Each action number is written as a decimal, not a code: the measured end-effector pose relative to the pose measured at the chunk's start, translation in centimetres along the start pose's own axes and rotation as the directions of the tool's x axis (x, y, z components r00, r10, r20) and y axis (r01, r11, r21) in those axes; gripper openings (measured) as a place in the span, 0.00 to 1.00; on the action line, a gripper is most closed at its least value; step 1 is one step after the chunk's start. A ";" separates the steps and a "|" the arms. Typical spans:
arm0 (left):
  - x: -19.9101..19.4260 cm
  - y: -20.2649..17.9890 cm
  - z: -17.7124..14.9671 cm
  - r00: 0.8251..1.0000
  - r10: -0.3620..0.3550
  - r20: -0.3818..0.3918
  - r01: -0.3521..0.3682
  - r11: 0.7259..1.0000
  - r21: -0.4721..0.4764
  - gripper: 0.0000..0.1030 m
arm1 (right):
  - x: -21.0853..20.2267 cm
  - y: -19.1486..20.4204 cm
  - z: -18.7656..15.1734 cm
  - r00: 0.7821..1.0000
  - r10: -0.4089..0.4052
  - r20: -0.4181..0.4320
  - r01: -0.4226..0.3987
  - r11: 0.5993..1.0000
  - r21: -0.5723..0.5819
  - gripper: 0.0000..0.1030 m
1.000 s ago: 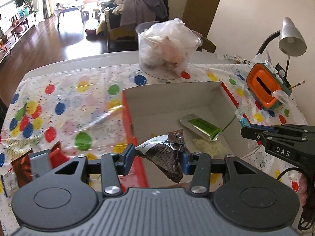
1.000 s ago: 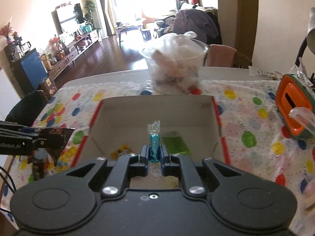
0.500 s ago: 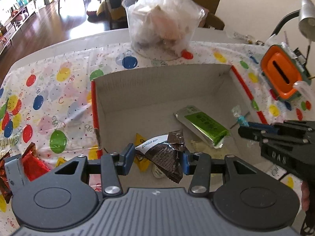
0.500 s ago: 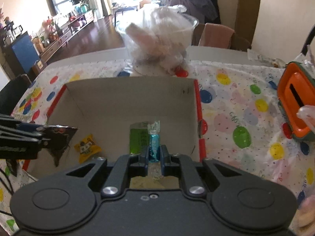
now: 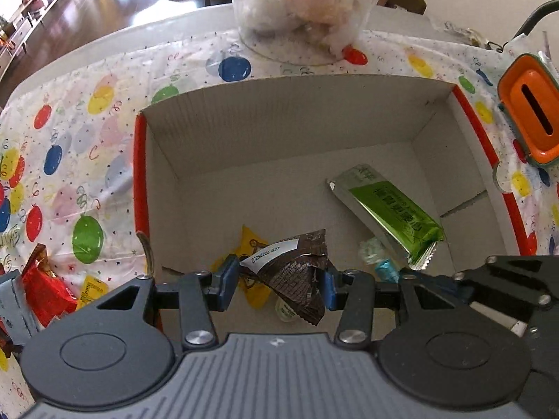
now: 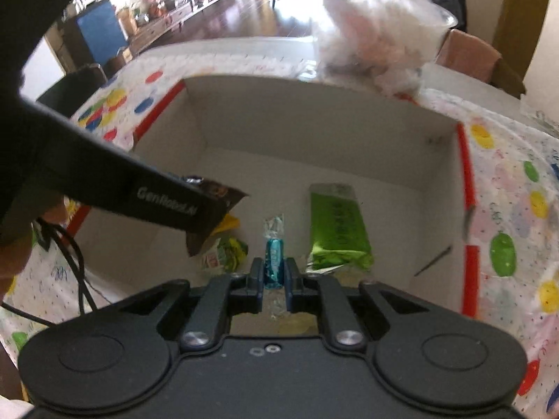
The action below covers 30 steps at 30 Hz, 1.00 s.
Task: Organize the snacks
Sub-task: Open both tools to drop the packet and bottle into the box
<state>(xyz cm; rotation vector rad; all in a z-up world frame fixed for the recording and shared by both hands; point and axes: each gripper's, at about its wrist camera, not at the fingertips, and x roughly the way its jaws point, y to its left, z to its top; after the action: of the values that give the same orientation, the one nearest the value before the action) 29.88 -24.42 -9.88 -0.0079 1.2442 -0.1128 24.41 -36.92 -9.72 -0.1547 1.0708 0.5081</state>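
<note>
At the far left of the left wrist view, a red snack packet lies on the balloon-print tablecloth, outside the cardboard box. A small yellow packet sits just beside it.

The box, red along its rim, fills the middle of the frame. Over its near left part, the left gripper is clamped on a dark brown wrapper with a white date strip, its blue pads pressing the wrapper from both sides. Below the wrapper, on the box floor, lie a yellow sachet and a small round pale item, partly hidden.

Further right on the box floor, a green bar lies diagonally in its silver wrapping. In the lower right, the right gripper reaches in from the edge, closed tight on a small teal candy with clear twisted ends, just beside the bar's near end.

In the right wrist view the same candy stands upright between that gripper's nearly touching fingers, above the box floor, with the green bar to its right and the left gripper's brown wrapper at the left.

Beyond the box, at the top centre, stands a clear plastic tub stuffed with pale bags. An orange container sits at the right edge.
</note>
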 end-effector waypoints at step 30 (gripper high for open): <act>-3.4 1.1 -1.7 0.994 -0.058 0.091 0.058 0.998 0.001 0.57 | -4.1 -1.6 -1.1 0.998 0.040 0.053 -0.049 0.983 0.176 0.24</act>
<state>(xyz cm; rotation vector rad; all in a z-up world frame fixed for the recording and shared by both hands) 27.33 -22.93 -7.29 -0.0501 1.1536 -0.1606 22.76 -40.01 -6.86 0.0382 1.0677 0.4517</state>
